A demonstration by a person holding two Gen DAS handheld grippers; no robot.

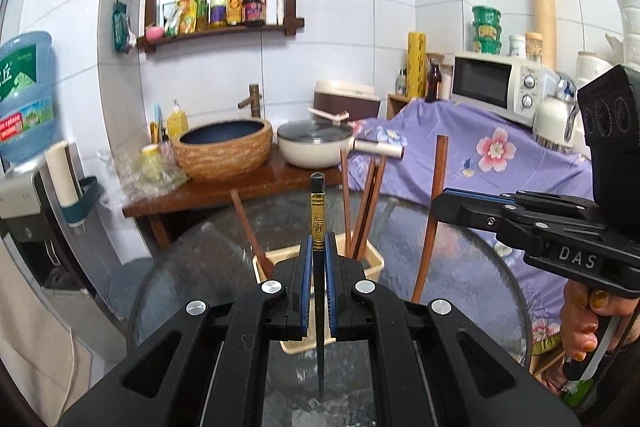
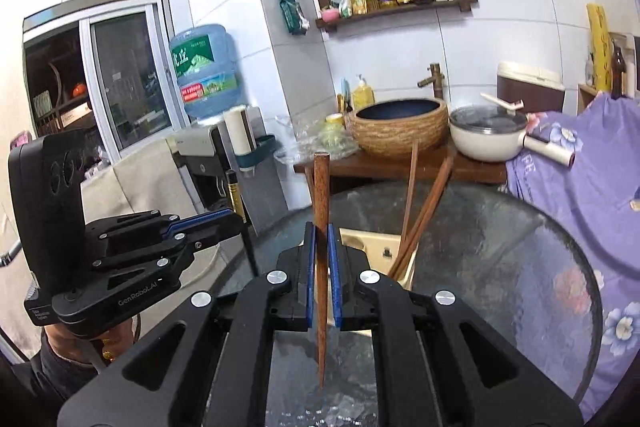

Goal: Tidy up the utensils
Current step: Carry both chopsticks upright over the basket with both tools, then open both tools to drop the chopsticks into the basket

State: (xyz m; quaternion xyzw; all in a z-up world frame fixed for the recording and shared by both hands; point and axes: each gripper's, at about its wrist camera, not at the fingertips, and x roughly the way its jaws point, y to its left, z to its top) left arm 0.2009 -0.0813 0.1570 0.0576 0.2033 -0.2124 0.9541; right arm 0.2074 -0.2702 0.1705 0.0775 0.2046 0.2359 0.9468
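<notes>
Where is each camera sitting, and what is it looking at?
Left wrist view: sits on the left tool, which grips a black chopstick; looks over the glass table towards the sink; shows the right tool and a hand.
Right wrist view: sits on the right tool, which grips a wooden chopstick; faces the same way; shows the left tool.
Both show the beige holder, sink and pot.

Both cams ride right on the grippers, staring forward and a bit down along their own fingers, so black gripper frame fills the bottom of each shot. Left one sits close above the glass table (image 1: 460, 267), facing the tiled wall. Right one looks the same way from just beside it. Both catch the basin (image 1: 224, 149), the wall shelf (image 2: 390, 9) and each other's gripper.
</notes>
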